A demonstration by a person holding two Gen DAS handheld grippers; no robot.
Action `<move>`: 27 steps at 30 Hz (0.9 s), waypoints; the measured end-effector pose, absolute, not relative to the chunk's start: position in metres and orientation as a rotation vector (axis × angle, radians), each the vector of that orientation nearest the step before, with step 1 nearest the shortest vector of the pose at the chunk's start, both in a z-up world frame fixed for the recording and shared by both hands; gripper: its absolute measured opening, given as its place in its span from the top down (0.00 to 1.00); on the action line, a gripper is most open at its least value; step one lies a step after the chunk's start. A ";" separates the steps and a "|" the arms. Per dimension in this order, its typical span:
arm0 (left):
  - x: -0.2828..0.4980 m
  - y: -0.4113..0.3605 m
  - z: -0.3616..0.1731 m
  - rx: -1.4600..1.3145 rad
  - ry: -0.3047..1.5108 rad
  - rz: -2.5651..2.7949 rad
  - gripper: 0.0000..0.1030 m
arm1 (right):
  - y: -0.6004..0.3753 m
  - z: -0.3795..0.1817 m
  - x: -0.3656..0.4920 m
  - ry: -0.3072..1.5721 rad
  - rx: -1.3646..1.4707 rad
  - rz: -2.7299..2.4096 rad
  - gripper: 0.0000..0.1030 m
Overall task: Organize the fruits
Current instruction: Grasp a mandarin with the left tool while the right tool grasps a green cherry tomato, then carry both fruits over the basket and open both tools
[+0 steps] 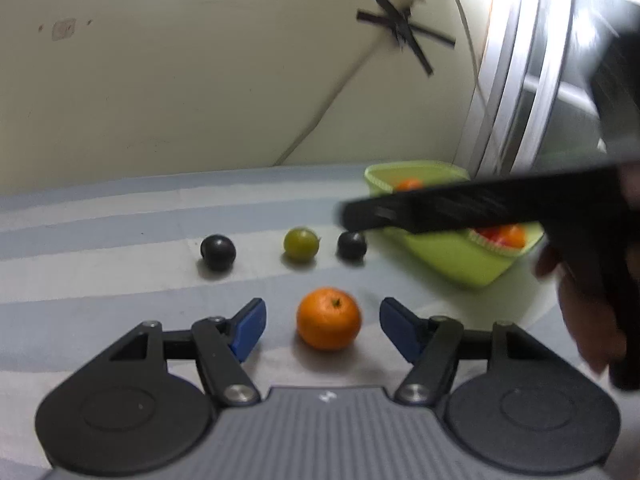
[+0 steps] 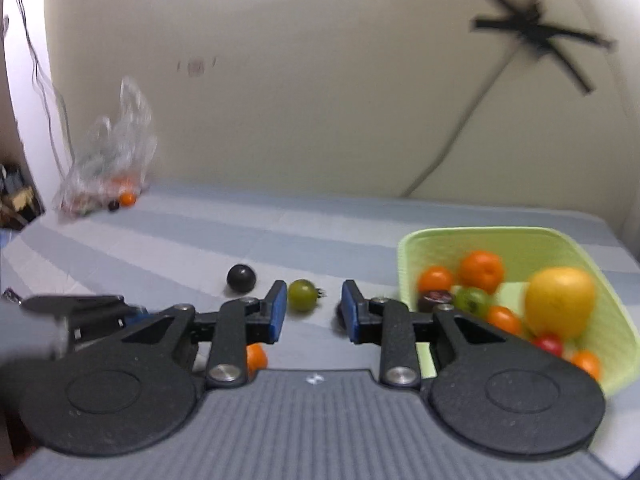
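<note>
An orange mandarin lies on the striped sheet between the blue pads of my left gripper, which is open; neither pad touches it. Beyond it sit a green fruit and two dark fruits. The green basket stands at the right. My right gripper is open with nothing between its pads. The green fruit lies just past its left fingertip, and one dark fruit further left. The basket holds a large yellow-orange fruit and several small ones.
The right gripper's black body and the hand holding it cross the left wrist view in front of the basket. A clear plastic bag with fruit sits at the far left by the wall. A metal window frame rises at the right.
</note>
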State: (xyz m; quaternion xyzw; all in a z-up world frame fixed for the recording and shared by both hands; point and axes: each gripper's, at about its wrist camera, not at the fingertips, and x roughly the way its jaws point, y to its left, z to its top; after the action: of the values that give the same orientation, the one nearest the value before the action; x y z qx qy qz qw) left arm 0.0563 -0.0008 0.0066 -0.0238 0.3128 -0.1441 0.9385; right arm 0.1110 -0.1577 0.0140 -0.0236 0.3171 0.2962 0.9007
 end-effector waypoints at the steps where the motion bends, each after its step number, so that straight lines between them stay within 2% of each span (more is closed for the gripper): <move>1: 0.057 -0.004 0.005 -0.027 0.643 -0.277 0.41 | -0.149 0.010 0.117 0.682 -0.068 0.621 0.68; 5: 0.059 -0.006 0.003 -0.043 0.646 -0.289 0.51 | -0.117 -0.004 0.131 0.728 -0.189 0.622 0.66; 6: 0.060 -0.006 0.002 -0.050 0.648 -0.300 0.55 | -0.111 -0.007 0.133 0.734 -0.219 0.612 0.64; 7: 0.059 -0.004 0.001 -0.052 0.648 -0.313 0.61 | -0.106 -0.010 0.136 0.742 -0.241 0.602 0.57; 8: 0.059 -0.004 0.001 -0.052 0.646 -0.324 0.64 | -0.102 -0.014 0.138 0.754 -0.263 0.596 0.57; 10: 0.057 -0.006 0.002 -0.039 0.638 -0.326 0.65 | -0.098 -0.018 0.138 0.761 -0.289 0.599 0.61; 11: 0.057 -0.005 0.002 -0.041 0.634 -0.324 0.65 | -0.098 -0.018 0.136 0.756 -0.301 0.600 0.74; 20: 0.042 0.012 0.010 -0.096 0.575 -0.390 0.65 | -0.176 0.019 0.064 0.538 -0.126 0.576 0.73; 27: 0.042 -0.005 0.027 -0.199 0.580 -0.510 0.65 | -0.250 0.015 0.021 0.470 -0.037 0.445 0.73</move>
State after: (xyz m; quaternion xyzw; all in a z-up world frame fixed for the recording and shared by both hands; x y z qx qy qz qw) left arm 0.0417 -0.0050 0.0267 -0.0970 0.2824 -0.2481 0.9216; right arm 0.0205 -0.2502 0.0145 -0.0184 0.2307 0.2186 0.9480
